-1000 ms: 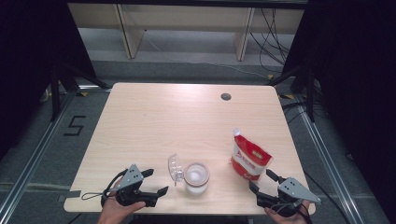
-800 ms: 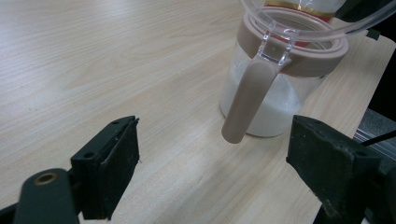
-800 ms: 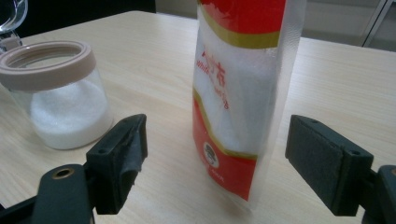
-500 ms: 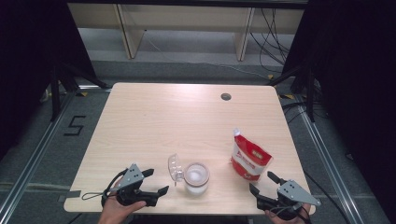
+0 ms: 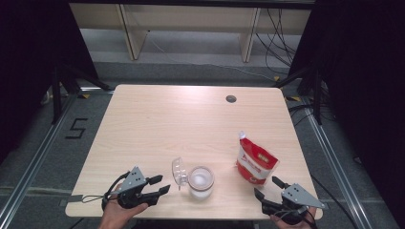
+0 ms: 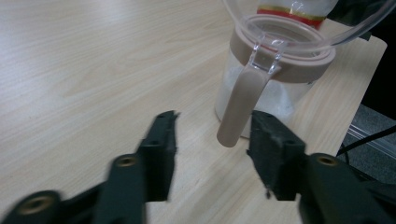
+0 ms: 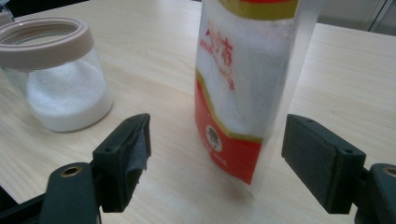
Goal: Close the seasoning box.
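Observation:
A clear jar [image 5: 200, 181] with a beige rim holds white powder near the table's front edge, its clear flip lid [image 5: 177, 171] swung open to the left. My left gripper [image 5: 160, 186] lies just left of it. Its jaws have just been closing and stand apart, pressing on nothing. In the left gripper view [image 6: 212, 135] the lid's beige tab [image 6: 240, 100] hangs close ahead of them, by the right jaw. A red and white pouch [image 5: 255, 164] stands right of the jar. My right gripper [image 5: 266, 187] is open just in front of it, and the pouch [image 7: 243, 70] rises between its jaws untouched.
The light wooden table [image 5: 181, 124] has a round cable hole [image 5: 231, 98] at the back right. Both hands sit at its front edge. Behind the table stands a shelf frame [image 5: 191, 28] with cables, and a "5" [image 5: 76, 128] is marked on the floor at the left.
The left gripper's jaws stand closer together than before. Both hands, the jar and the pouch have kept their places.

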`<control>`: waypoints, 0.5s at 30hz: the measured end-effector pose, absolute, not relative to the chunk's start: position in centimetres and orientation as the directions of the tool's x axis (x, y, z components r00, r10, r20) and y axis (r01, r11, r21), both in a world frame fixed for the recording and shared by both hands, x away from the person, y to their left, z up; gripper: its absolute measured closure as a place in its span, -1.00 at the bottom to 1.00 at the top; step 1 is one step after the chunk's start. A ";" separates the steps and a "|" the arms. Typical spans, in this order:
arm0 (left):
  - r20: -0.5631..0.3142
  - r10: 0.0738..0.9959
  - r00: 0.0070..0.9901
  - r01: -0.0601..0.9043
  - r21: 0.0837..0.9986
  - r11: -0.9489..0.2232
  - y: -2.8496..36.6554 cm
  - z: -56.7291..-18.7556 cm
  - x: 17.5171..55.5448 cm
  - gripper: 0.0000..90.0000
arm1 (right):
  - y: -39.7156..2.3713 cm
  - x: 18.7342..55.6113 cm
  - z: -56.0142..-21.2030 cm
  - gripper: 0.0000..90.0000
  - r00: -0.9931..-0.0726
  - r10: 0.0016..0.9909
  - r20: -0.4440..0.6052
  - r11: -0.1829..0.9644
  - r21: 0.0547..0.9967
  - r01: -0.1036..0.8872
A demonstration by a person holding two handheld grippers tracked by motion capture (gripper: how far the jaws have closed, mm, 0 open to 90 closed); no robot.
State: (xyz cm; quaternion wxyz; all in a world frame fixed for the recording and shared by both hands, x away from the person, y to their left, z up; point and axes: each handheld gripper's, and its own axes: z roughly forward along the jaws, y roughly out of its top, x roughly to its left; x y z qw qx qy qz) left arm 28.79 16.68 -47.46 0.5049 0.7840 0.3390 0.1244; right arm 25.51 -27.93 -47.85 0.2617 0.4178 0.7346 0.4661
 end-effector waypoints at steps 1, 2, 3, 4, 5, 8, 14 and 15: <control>-0.135 0.659 0.740 0.396 0.879 -0.265 16.7 -47.3 28.7 0.38 | -27.9 25.4 -47.9 -0.44 -0.513 0.858 0.015 0.209 0.903 0.376; -0.131 0.657 0.743 0.388 0.883 -0.263 16.6 -47.2 28.7 0.46 | -27.9 25.4 -47.9 -0.44 -0.512 0.859 0.014 0.209 0.903 0.375; -0.140 0.656 0.742 0.391 0.885 -0.254 16.6 -47.1 28.6 0.55 | -27.9 25.4 -47.8 -0.44 -0.513 0.858 0.015 0.208 0.904 0.373; -0.129 0.648 0.750 0.380 0.887 -0.263 16.6 -47.0 28.6 0.62 | -27.9 25.4 -47.8 -0.44 -0.513 0.858 0.008 0.213 0.905 0.369; -0.123 0.651 0.749 0.376 0.888 -0.264 16.6 -46.9 28.6 0.70 | -27.9 25.5 -47.8 -0.44 -0.516 0.857 0.007 0.213 0.906 0.367; -0.116 0.638 0.761 0.358 0.895 -0.264 16.6 -46.5 28.7 0.86 | -27.7 25.2 -47.8 -0.43 -0.505 0.863 0.030 0.198 0.898 0.392; -0.117 0.628 0.769 0.348 0.901 -0.259 16.0 -45.9 28.8 0.98 | -27.7 25.5 -47.9 -0.42 -0.518 0.855 0.028 0.208 0.896 0.391; -0.123 0.625 0.771 0.351 0.901 -0.255 15.8 -45.7 28.8 0.98 | -27.7 25.5 -48.0 -0.42 -0.522 0.853 0.021 0.214 0.897 0.387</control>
